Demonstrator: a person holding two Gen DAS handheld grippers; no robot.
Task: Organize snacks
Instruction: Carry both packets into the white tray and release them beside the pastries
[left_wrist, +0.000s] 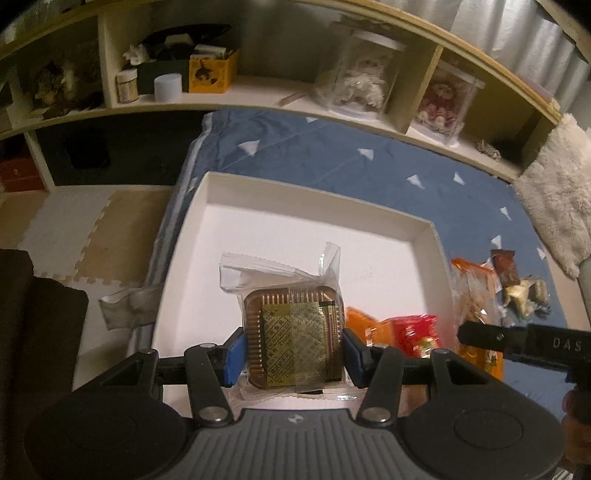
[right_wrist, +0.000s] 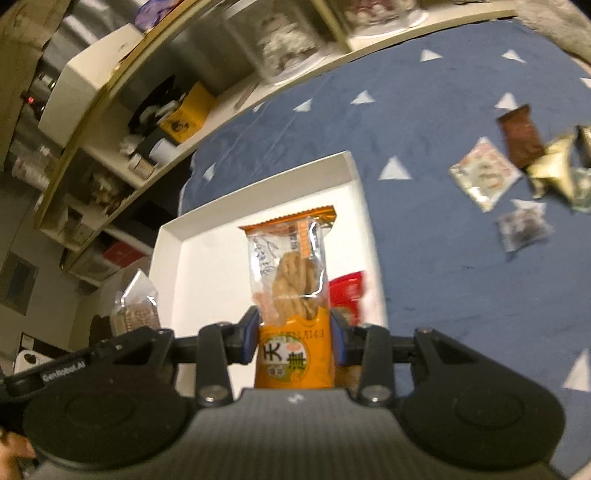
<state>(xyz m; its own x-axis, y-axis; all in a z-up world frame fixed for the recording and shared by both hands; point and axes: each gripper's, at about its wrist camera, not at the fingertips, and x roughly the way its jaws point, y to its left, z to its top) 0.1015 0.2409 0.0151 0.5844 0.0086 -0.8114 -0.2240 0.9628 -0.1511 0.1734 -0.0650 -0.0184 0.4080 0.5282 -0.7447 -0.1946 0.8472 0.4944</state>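
Note:
My left gripper is shut on a clear-wrapped square pastry in a brown tray and holds it over the white tray on the blue bedspread. My right gripper is shut on an orange rice-cracker packet and holds it upright over the same white tray. A red snack packet and an orange packet lie at the tray's near right; the red packet also shows in the right wrist view. The pastry shows at the left of the right wrist view.
Loose snacks lie on the blue bedspread to the right of the tray: a brown packet, a white packet, a gold wrapper and a clear packet. A wooden shelf unit with jars runs along the far side.

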